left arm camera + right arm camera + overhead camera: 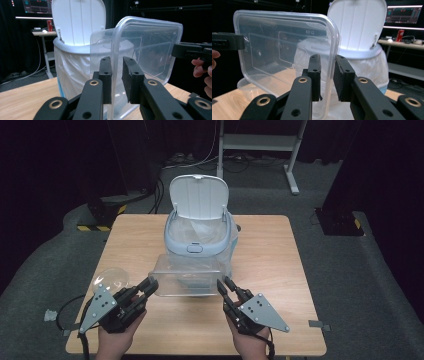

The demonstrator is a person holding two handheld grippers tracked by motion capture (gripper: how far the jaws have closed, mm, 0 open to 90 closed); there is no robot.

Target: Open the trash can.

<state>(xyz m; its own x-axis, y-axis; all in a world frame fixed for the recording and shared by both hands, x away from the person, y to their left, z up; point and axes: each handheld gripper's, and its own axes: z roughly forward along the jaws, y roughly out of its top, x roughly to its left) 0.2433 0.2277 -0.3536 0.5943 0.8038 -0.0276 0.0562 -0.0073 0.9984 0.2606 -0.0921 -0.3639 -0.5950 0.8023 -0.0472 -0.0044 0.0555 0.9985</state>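
Observation:
A clear plastic rectangular container (186, 275) hangs tipped on its side just in front of a white and pale blue bin (198, 227), whose lid stands open and which has a plastic bag liner. My left gripper (150, 284) is shut on the container's left rim, and my right gripper (223, 284) on its right rim. In the left gripper view the rim of the container (147, 45) runs between the pads of the left gripper (117, 75), with the bin (75, 30) behind. The right gripper view has the right gripper (327, 75) clamped on the container (282, 42) the same way.
A clear round plastic bowl or lid (111, 277) lies on the wooden table (280, 270) by the left gripper. The bin stands at the table's middle back. A white desk frame (260, 142) stands on the floor beyond the table.

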